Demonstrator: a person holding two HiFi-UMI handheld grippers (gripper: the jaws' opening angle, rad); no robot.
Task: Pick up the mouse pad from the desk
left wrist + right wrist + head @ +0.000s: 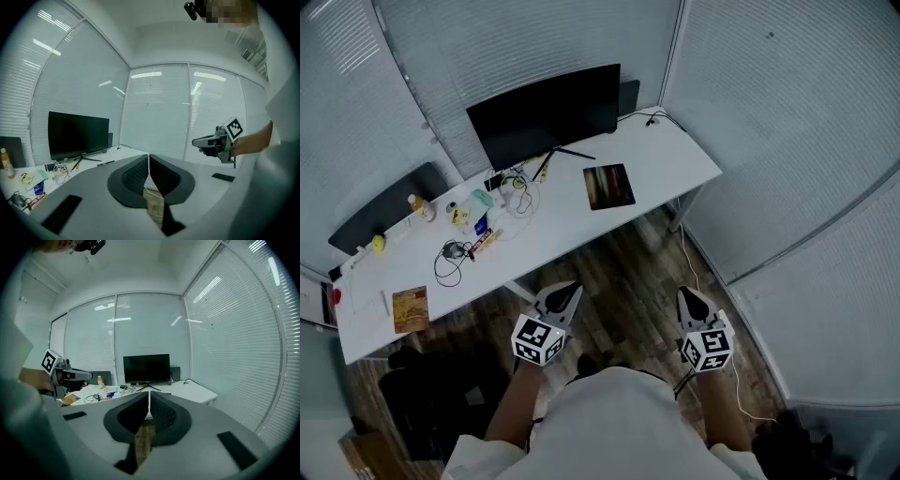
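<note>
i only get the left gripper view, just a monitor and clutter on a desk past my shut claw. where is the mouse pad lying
observer: the mouse pad lies flat on the white desk, in front of the right end of the monitor as the head view shows it, with nothing on top of it.
operator: is either claw near it
observer: no. the left claw and the right claw are both over the wood floor, short of the desk's near edge.
operator: right claw open or shut
observer: shut. the right gripper view shows its jaws together with nothing between them.
</note>
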